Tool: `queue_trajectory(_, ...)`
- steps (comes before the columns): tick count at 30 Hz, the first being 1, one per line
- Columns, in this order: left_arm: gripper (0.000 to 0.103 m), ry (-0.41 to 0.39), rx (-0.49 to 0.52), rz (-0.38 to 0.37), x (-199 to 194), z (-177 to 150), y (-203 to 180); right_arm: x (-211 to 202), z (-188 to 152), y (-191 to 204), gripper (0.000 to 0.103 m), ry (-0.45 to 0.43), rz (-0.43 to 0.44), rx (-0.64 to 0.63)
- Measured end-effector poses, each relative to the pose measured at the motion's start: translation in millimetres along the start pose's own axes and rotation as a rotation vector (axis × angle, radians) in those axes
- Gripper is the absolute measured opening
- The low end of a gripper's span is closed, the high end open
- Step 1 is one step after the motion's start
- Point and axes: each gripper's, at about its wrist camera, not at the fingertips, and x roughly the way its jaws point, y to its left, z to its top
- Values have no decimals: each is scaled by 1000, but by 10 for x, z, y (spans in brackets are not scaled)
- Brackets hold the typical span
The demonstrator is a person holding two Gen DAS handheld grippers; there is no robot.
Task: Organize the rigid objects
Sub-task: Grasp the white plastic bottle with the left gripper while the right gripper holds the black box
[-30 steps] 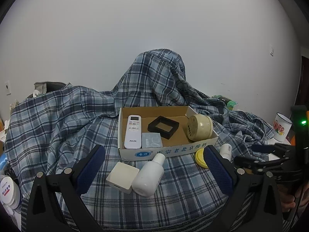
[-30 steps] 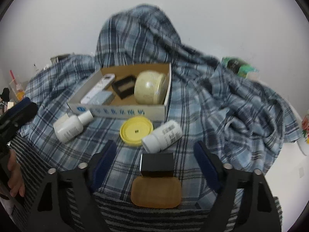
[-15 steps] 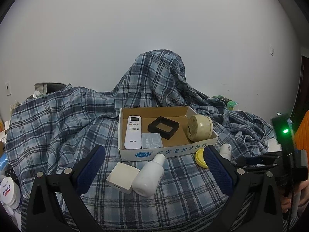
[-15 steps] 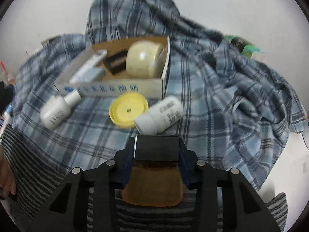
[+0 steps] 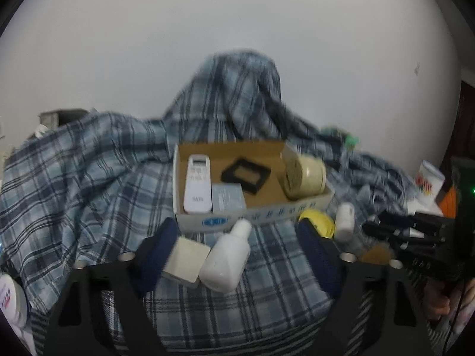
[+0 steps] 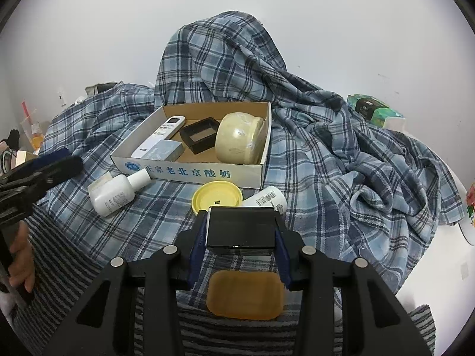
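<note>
Blue-padded jaws of the left gripper (image 5: 234, 246) had just been closing round the white cube (image 5: 187, 262) and white bottle (image 5: 227, 259), seemingly not yet pressing, though blur hid contact; beyond lay the cardboard box (image 5: 252, 213); right view: the right gripper (image 6: 241, 233) clenched the black-capped bottle (image 6: 240, 231) for boxing; ahead, a yellow lid (image 6: 216, 197) and pill bottle (image 6: 268, 198) blocked the way.
</note>
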Motion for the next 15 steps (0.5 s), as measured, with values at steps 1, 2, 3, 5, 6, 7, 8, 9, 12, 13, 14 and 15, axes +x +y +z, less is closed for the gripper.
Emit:
queue_trajectory(1, 71, 37, 9, -8, 58, 15, 16, 7, -3, -1, 40, 3, 4, 1)
queue_trajectory(2, 69, 79, 19, -16, 130, 28, 41, 11, -7, -3, 40, 5, 5, 1)
queue_trajectory(3, 66, 107, 30, -20, 183, 29, 61, 16, -9, -1, 40, 6, 7, -1)
queue_trajectory(5, 59, 155, 52, -33, 284, 25, 107, 17, -11, 7, 40, 7, 12, -4)
queue_trajectory(6, 54, 177, 62, -38, 334, 17, 130, 19, -12, 8, 40, 8, 12, -6)
queue_trajectory(7, 49, 195, 69, -39, 378, 8, 151, 22, -13, 5, 40, 9, 13, -6)
queue_trajectory(8, 47, 215, 74, -41, 427, -1, 169, 25, -14, 2, 40, 11, 14, -5)
queue_trajectory(9, 42, 239, 73, -50, 480, -10, 186, 28, -13, -2, 40, 12, 16, -4)
queue_trajectory(12, 40, 298, 54, -95, 607, -44, 220, 39, -12, -6, 40, 17, 20, -1)
queue_trajectory(13, 40, 314, 59, -105, 643, -68, 210, 42, -14, -4, 40, 19, 22, -2)
queue_trajectory(14, 40, 325, 65, -110, 667, -80, 196, 43, -14, -1, 40, 19, 21, -3)
queue_trajectory(15, 41, 338, 75, -115, 695, -98, 178, 42, -18, 4, 40, 19, 22, -5)
